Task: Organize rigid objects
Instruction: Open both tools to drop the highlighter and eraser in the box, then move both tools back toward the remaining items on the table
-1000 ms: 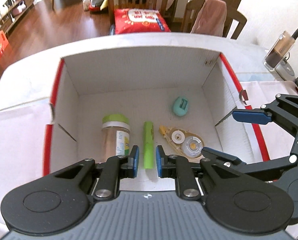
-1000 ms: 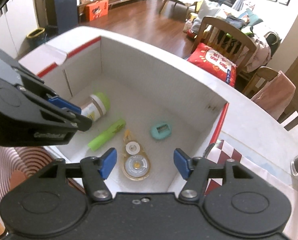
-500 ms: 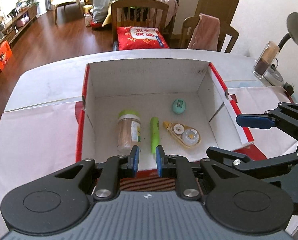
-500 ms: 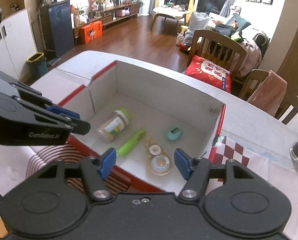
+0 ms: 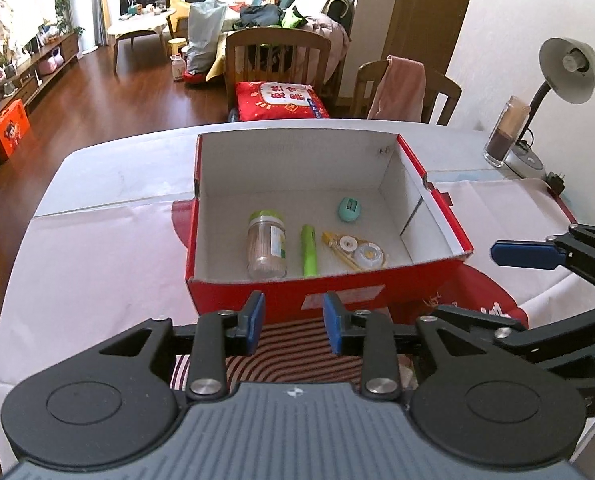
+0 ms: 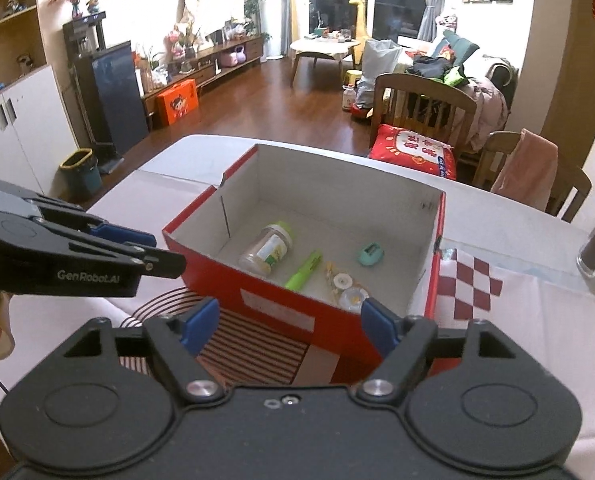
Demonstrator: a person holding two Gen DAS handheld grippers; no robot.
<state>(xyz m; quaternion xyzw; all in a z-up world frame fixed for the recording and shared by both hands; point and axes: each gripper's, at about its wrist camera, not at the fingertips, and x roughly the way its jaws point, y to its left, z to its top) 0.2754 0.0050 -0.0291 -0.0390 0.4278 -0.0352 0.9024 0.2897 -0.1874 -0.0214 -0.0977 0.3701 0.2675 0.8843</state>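
Left wrist view is showing the left gripper (image 5: 293,322) hanging in front of the box (image 5: 325,300), its blue fingers standing apart with nothing between them. The box is sitting on the table (image 5: 97,240), red outside and white inside. On its floor the jar (image 5: 266,245) is lying on its side, the green marker (image 5: 309,250) is lying just beside it, and the tape roller (image 5: 359,251) is lying near the marker on the other side. The teal sharpener (image 5: 350,210) is resting farther back, apart from the rest. At the right edge the right gripper (image 5: 553,276) is showing, also spread. A lamp (image 5: 565,76) is standing at the table's far corner.

Right wrist view is showing the right gripper (image 6: 287,325) spread wide and holding nothing, just before the box (image 6: 273,304). Inside, the jar (image 6: 266,249), marker (image 6: 304,270), roller (image 6: 345,286) and sharpener (image 6: 371,255) are lying on the floor. The left gripper (image 6: 153,248) is reaching in from the left, beside the box corner.
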